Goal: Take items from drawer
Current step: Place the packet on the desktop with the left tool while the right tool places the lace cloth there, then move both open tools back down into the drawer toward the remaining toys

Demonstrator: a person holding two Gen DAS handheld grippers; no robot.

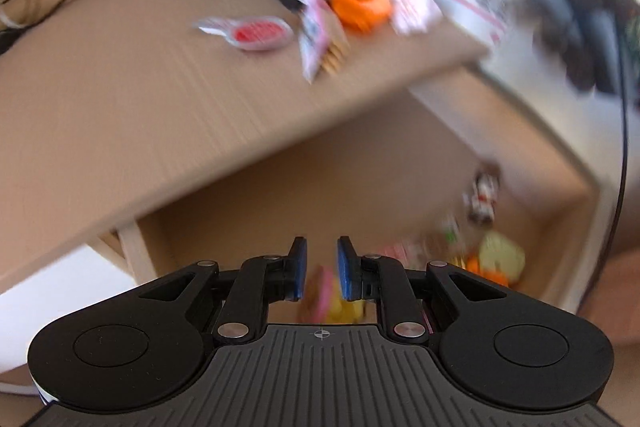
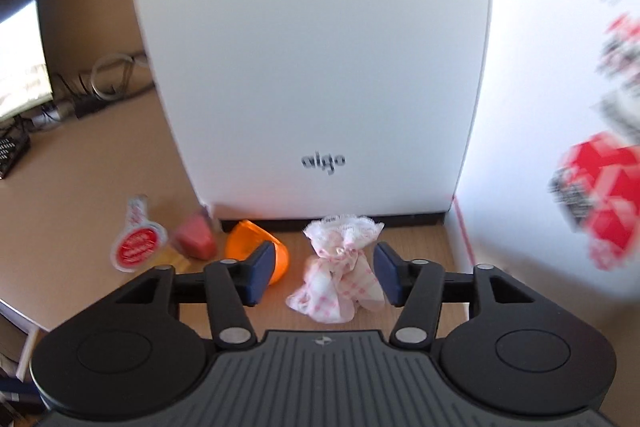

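Observation:
In the left wrist view the open drawer [image 1: 280, 183] lies below the wooden desktop [image 1: 140, 99]. Blurred items sit in its right corner: a pale yellow-green thing [image 1: 502, 257], a dark-and-white packet [image 1: 484, 199] and pink and yellow pieces [image 1: 332, 307]. My left gripper [image 1: 322, 267] hovers over the drawer, its blue pads nearly together with nothing between them. In the right wrist view my right gripper [image 2: 324, 257] is open over the desk. A pink-and-white checked cloth pouch [image 2: 340, 267] lies between its fingers, untouched by the pads.
On the desk beside the pouch lie an orange piece [image 2: 256, 247], a red wedge packet [image 2: 196, 241] and a red-lidded cup [image 2: 138, 245]. A tall white "aigo" case [image 2: 312, 47] stands just behind them. A red-and-white box [image 2: 600, 195] is at the right, a monitor [image 2: 20, 59] and cables [image 2: 108, 75] at the left.

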